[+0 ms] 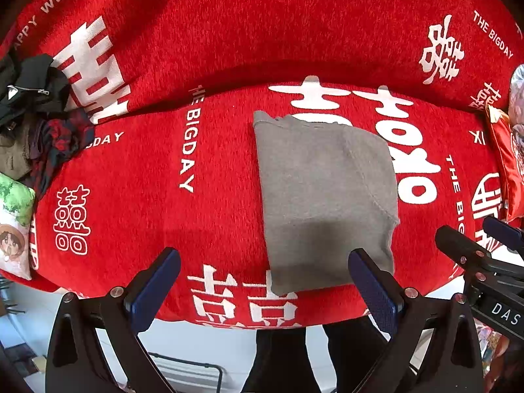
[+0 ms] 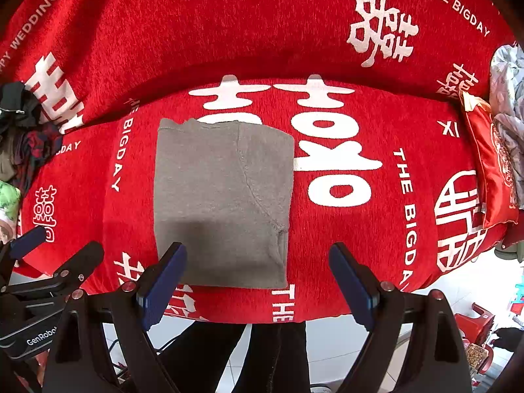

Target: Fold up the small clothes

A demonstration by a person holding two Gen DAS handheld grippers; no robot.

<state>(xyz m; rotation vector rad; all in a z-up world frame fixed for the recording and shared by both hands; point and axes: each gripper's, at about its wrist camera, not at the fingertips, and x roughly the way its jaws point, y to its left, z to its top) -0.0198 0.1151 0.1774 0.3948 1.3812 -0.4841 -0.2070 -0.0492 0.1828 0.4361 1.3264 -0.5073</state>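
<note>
We see a red cover (image 2: 376,255) printed with white characters. At its left end lies a heap of dark clothes (image 1: 36,111) above a cartoon-print pillow (image 1: 14,226); a red satin cushion (image 2: 491,167) leans at its right end.

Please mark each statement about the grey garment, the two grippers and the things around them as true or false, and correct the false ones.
1. The grey garment lies folded on the red blanket. True.
2. The right gripper is clamped on the garment. False: its jaws stand open, holding nothing.
3. The left gripper is open. True.
4. A pile of dark clothes lies on the garment. False: it lies apart, at the blanket's left edge.
</note>
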